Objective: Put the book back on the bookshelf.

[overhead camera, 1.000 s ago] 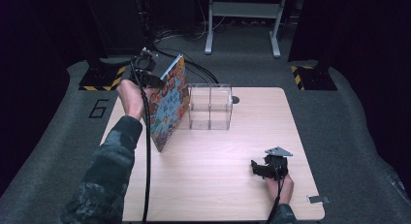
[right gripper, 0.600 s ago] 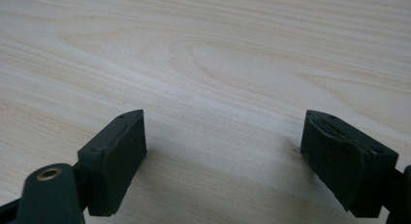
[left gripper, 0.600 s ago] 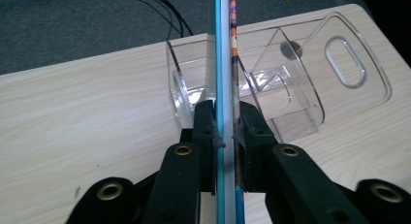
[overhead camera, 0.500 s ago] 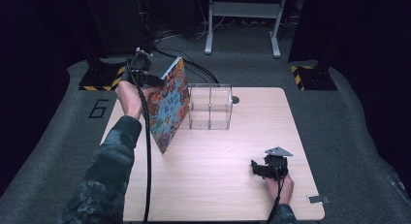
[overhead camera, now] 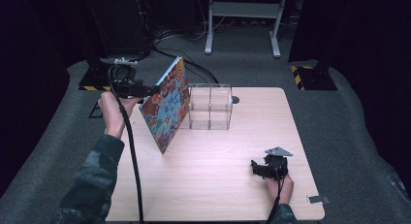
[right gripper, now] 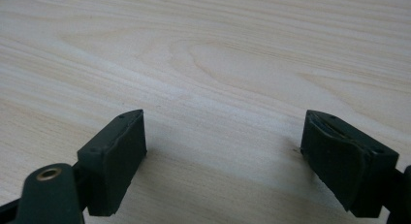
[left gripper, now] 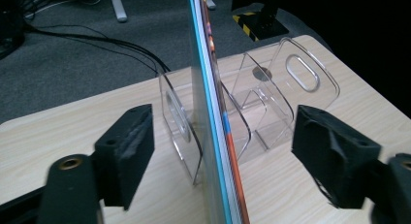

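A pale wooden table [overhead camera: 218,185] carries the scene, and on it a colourful picture book [overhead camera: 167,105] stands on its lower corner, tilted, with its upper edge between the jaws of the left gripper [overhead camera: 148,90], which a person's left hand [overhead camera: 115,112] holds at the table's far left corner. In the left gripper view the book [left gripper: 213,136] runs edge-on straight up the middle of the gap, with clear space between its covers and each of the two black pads [left gripper: 131,151]; the jaws have just been opening and now stand wide apart, pressing on nothing, so the book is between them but not gripped. Just beyond the book, on the side away from that gripper, a clear plastic organiser box [overhead camera: 209,106] with inner dividers sits on the table, and the book appears to lean against its near wall, though contact cannot be confirmed. The same box [left gripper: 271,98] shows behind the book in the left gripper view, its oval handle cut-outs visible. Well apart from the book, near the table's front right, the right gripper [overhead camera: 259,168] rests low over bare wood in the person's right hand [overhead camera: 281,187]; its jaws are spread wide and hold nothing, the book lying far off to its left.
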